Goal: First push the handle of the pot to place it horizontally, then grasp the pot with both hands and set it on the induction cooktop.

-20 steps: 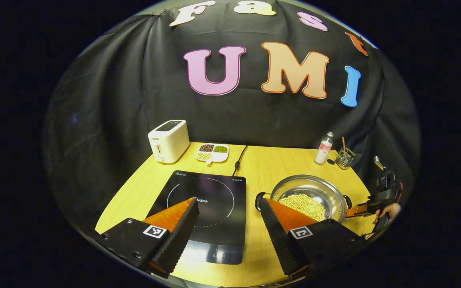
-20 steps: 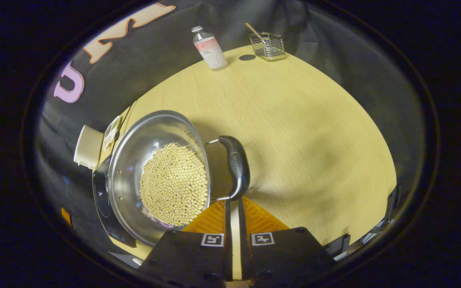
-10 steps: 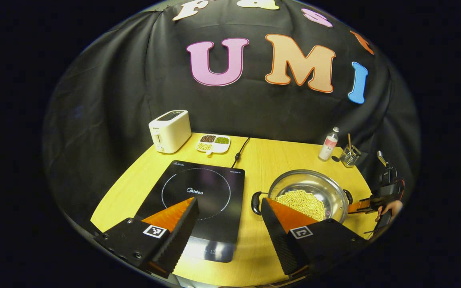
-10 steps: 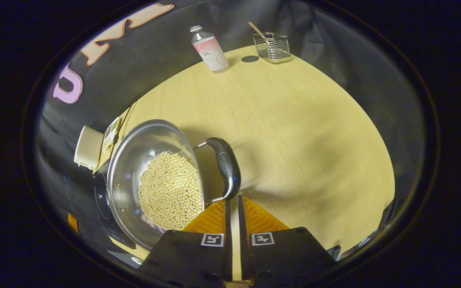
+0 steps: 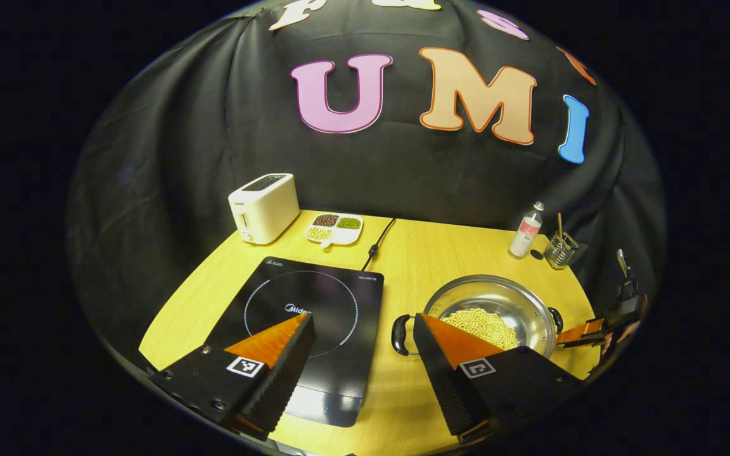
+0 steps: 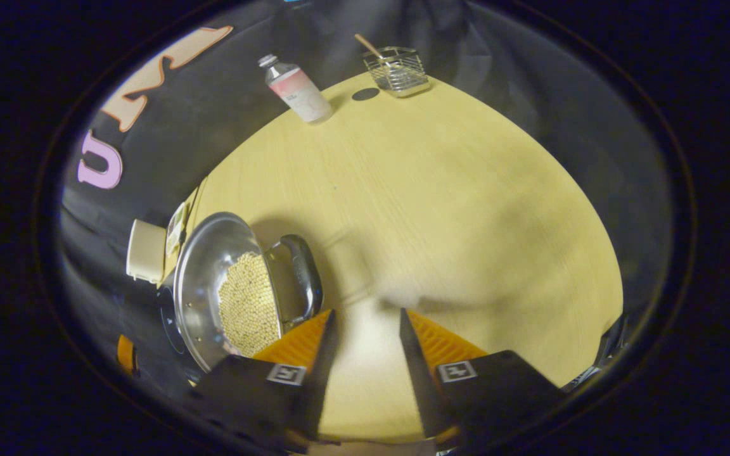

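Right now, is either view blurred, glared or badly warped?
Left gripper view: sharp, with fisheye bending at the table edges and a soft reflection on the cooktop. Right gripper view: softer, slight blur around the pot, shadow across the table.

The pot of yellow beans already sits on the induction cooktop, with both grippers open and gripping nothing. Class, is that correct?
Not quite. In the left gripper view the pot stands on the wooden table, beside the induction cooktop, not on it. The rest holds: the left gripper and the right gripper are open and grip nothing.
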The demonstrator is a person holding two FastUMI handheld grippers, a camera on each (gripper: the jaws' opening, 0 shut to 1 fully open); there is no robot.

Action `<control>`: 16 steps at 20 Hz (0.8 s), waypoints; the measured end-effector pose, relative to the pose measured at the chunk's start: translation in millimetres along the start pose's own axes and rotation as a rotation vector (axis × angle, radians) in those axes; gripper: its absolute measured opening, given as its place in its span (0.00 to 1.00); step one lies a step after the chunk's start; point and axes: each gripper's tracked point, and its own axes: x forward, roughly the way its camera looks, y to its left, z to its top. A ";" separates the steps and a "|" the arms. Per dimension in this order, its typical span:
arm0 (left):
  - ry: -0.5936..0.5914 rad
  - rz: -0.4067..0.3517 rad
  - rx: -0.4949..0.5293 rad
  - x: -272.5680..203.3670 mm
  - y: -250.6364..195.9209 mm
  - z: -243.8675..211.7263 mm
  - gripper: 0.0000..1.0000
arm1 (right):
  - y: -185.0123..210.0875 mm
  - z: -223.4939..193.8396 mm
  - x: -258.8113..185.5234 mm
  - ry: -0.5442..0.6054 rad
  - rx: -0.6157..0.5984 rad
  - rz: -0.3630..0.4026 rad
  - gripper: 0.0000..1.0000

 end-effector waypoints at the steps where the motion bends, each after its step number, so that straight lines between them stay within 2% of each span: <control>1: 0.009 -0.005 -0.010 4.4 -2.8 -2.4 0.96 | -7.3 3.8 -0.2 -0.003 0.003 -0.014 0.73; 2: 0.023 -0.011 -0.022 8.6 -6.0 -6.1 0.96 | -14.3 10.0 -3.4 -0.011 0.008 -0.026 0.83; 3: 0.037 -0.022 -0.036 12.1 -9.1 -9.4 0.96 | -17.8 15.3 -3.5 -0.019 0.011 -0.031 1.00; 5: 0.072 -0.050 -0.061 20.1 -18.2 -18.1 0.96 | -16.7 27.0 -4.0 -0.036 0.035 -0.014 1.00; 6: 0.093 -0.064 -0.074 23.6 -22.6 -24.0 0.96 | -10.8 31.2 -6.1 -0.040 0.052 0.013 0.93; 7: 0.114 -0.074 -0.087 27.8 -26.5 -28.6 0.96 | -3.3 37.4 -7.6 -0.045 0.069 0.043 0.94; 8: 0.134 -0.085 -0.100 31.3 -30.3 -34.3 0.96 | 5.2 41.5 -7.0 -0.050 0.078 0.074 1.00; 9: 0.152 -0.094 -0.112 34.9 -33.8 -38.0 0.96 | 14.0 45.4 -5.5 -0.051 0.077 0.102 0.93; 10: 0.171 -0.101 -0.119 38.0 -35.5 -42.2 0.95 | 20.9 45.0 -4.0 -0.051 0.068 0.124 1.00; 11: 0.186 -0.104 -0.123 42.5 -37.6 -46.3 0.94 | 27.7 44.1 -0.6 -0.044 0.056 0.142 0.93; 15: 0.240 -0.133 -0.154 65.6 -47.0 -65.0 0.94 | 50.1 36.7 13.9 -0.005 0.012 0.192 0.93; 16: 0.256 -0.136 -0.158 70.6 -48.6 -69.1 0.93 | 55.1 36.9 15.7 -0.005 0.011 0.205 1.00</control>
